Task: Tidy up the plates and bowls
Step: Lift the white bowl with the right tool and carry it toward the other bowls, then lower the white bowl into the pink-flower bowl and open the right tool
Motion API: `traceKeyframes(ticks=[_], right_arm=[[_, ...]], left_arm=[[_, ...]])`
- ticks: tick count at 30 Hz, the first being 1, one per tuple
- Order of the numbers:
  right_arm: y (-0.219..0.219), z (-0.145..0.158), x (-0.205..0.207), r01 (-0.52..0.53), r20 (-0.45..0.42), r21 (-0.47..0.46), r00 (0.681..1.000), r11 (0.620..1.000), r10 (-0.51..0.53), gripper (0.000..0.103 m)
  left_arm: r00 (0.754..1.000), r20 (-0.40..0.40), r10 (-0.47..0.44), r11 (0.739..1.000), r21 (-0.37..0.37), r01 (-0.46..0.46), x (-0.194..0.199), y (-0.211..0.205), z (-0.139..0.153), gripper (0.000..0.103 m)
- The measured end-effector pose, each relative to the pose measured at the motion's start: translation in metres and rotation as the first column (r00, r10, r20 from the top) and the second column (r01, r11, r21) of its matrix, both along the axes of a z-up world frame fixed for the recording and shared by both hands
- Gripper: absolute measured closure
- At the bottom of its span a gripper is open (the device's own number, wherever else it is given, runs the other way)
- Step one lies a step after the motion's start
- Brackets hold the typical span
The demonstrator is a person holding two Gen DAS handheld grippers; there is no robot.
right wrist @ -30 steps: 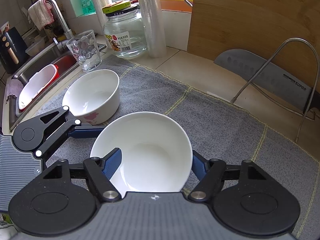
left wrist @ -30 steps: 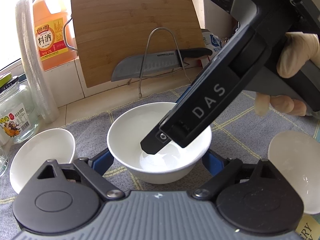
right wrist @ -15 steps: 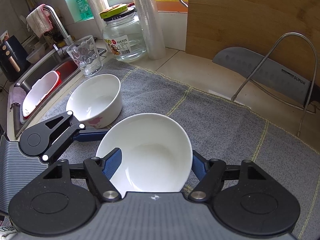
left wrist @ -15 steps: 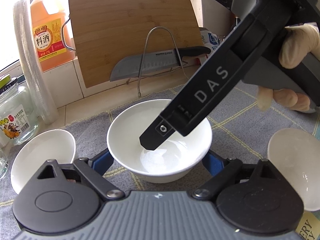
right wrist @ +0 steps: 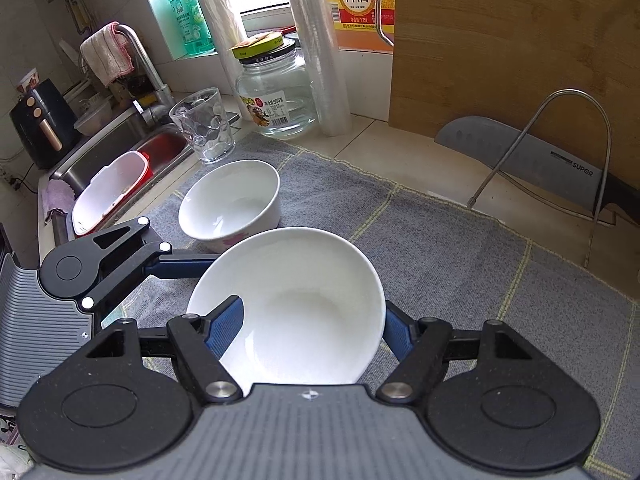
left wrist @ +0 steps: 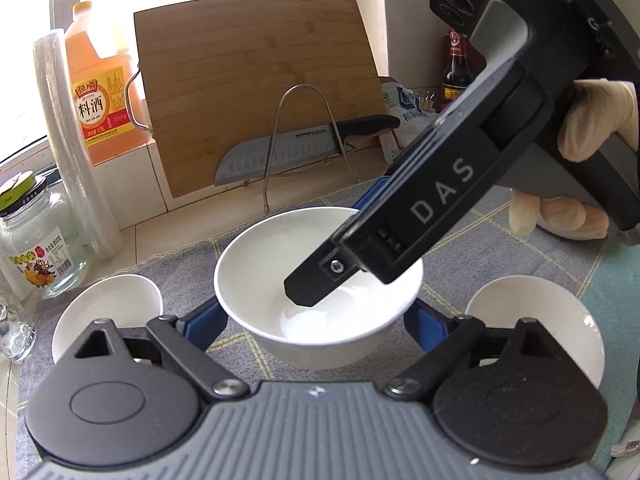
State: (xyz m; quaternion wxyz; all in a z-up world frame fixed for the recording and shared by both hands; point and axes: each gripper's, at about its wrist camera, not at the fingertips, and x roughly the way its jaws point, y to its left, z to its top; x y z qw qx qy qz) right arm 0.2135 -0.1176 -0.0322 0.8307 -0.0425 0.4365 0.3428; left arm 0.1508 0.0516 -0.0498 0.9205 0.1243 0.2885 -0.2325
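Note:
A plain white bowl [left wrist: 276, 264] hangs a little above the grey mat [left wrist: 500, 256]. My left gripper [left wrist: 314, 320] is shut on it, one blue finger against each side. My right gripper [right wrist: 310, 328] also grips the bowl [right wrist: 316, 280], which sits tilted in it. One of its fingers [right wrist: 226, 322] is inside the rim and the other outside. In the left wrist view that inner finger [left wrist: 316, 284] reaches down into the bowl, and a gloved hand [left wrist: 592, 120] holds the tool. A second white bowl [right wrist: 230, 204] stands on the mat to the left and a third bowl [left wrist: 536, 316] to the right.
A bamboo cutting board [left wrist: 256, 88] leans on the wall behind a wire rack holding a knife [left wrist: 280, 152]. Glass jar [right wrist: 276, 92], tumbler [right wrist: 204, 124], film roll [right wrist: 320, 40] and cooking-wine jug [left wrist: 100, 92] line the back left. The sink [right wrist: 120, 160] lies beyond the mat's left edge.
Both grippers have risen together with the bowl between them. The mat and the two other bowls now appear farther below, and the right-hand bowl shows more fully.

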Motion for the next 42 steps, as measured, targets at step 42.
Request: traceKeyframes(ticks=[42], right_arm=[[-0.082, 0.010, -0.114, 0.146, 0.021, 0.012, 0.989, 0.989, -0.146, 0.024]], left_arm=[[0.985, -0.060, -0.159, 0.987, -0.025, 0.158, -0.077, -0.060, 0.008, 0.009]])
